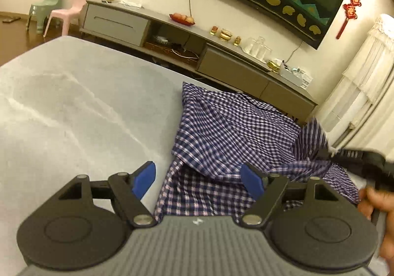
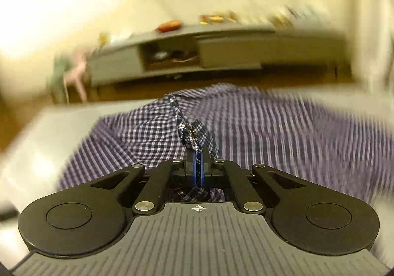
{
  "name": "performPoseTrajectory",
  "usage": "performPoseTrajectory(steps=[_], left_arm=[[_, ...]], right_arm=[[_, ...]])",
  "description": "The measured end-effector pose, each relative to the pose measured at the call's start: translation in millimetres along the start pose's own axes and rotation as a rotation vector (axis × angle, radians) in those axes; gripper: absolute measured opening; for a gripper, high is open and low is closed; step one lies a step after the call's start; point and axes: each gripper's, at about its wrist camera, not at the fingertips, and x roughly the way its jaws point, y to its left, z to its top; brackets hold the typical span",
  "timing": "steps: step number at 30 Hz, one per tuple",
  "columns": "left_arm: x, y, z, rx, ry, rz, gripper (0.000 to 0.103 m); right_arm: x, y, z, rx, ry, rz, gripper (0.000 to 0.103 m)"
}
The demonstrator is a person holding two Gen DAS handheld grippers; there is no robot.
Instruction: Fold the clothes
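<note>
The checked shirt (image 1: pixel 229 128) lies rumpled and partly doubled over at the far right edge of the grey bed (image 1: pixel 73 108). The right gripper (image 2: pixel 197 153) is clenched on a bunched fold of it, lifted clear — judging by the blur, mid-carry. The left gripper (image 1: pixel 198 178) hangs spread wide and empty over the shirt's near edge. Next, that fold needs laying flat and square.

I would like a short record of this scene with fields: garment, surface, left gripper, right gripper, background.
garment: blue and white checked shirt, crumpled, unfolded
surface: pale grey bed cover, shirt lies on it
left gripper: left gripper, jaws open, empty, above the shirt's near edge
right gripper: right gripper, jaws shut on a bunched fold of the shirt
background: long grey TV cabinet; view from right wrist blurred
</note>
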Motion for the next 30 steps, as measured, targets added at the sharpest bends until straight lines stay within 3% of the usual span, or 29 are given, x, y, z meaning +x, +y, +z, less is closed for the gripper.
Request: performPoseTrajectory(steps=[3,4,6,9,12,13,15,22,25,27,29,30], left_arm=[[-6,1,2,0.009,0.000,-0.015,0.078],[-6,2,3,0.007,0.002,-0.017,0.078],[-5,3,4,0.000,0.007,-0.022,0.078],[-4,5,5,-0.012,0.017,-0.033,0.078],[-4,3,7,-0.011,0.018,-0.042,0.078],[-4,3,8,-0.011,0.017,-0.045,0.078],[-4,1,8,-0.007,0.019,-0.053,0.078],[1,-8,3,0.033,0.038,-0.057,0.078],[2,-6,3,0.037,0.038,-0.046,0.078],[1,-4,3,0.039,0.043,-0.036,0.078],[1,0,2,0.048,0.059,-0.030,0.078],[1,1,1,0.054,0.068,-0.026,0.078]], right_arm=[[-6,-30,-44,0.260,0.007,0.090,0.006],[-6,-37,-60,0.329,0.018,0.115,0.014],[-4,-45,-82,0.421,0.033,0.132,0.017],[0,-46,-91,0.420,0.036,0.100,0.021],[-2,-37,-86,0.364,0.023,0.019,0.026],[-3,-33,-84,0.341,0.015,-0.011,0.033],[-6,-25,-81,0.283,-0.003,-0.075,0.034],[-2,-6,-87,0.097,0.021,-0.142,0.048],[12,-11,-72,0.113,0.022,-0.135,0.053],[22,-22,-60,0.155,0.027,-0.116,0.049],[27,-33,-49,0.178,0.045,-0.059,0.004],[22,-34,-42,0.169,0.028,-0.043,0.004]])
